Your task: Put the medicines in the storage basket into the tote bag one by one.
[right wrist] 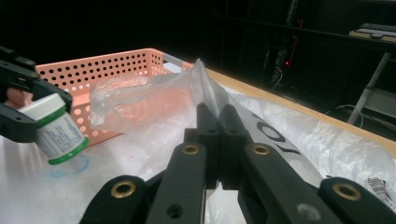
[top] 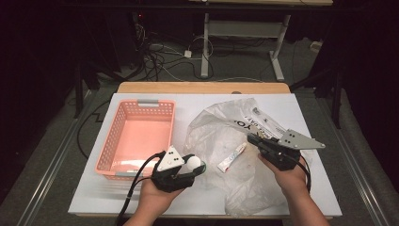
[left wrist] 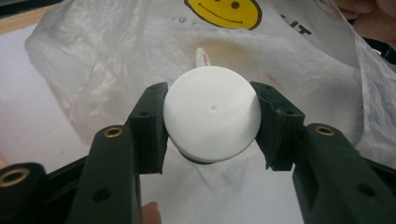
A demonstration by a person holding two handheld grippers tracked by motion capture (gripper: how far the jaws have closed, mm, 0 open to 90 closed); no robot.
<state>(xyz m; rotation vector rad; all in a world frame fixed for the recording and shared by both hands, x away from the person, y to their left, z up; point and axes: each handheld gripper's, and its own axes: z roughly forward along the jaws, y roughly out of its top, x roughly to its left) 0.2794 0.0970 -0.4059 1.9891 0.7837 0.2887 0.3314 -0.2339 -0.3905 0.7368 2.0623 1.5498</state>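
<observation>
Left tool: it holds a small bottle between its two black jaws. The jaws are partly open, just as wide as the bottle, and they press on its two sides.
Bottle: it has a round white cap and a green ring under the cap. In the right gripper view the bottle has a white label with small print and a green band at the bottom. It hangs tilted above the white worktop, not touching it.
Where the bottle is: just beside the near right corner of the pink basket, and near the left edge of the plastic bag.
Right tool: its jaws are closed tight on a fold of the plastic bag. It lifts that part of the bag up off the worktop.
Plastic bag: it is thin and see-through, with black letters and a yellow smiley face on it. It lies spread out on the right half of the worktop.
Tube: a small white tube with red on it lies inside the bag, between the two tools.
Pink basket: it sits on the left part of the worktop and has small holes in its walls.
Hands: one hand holds each tool from the near side of the worktop.
</observation>
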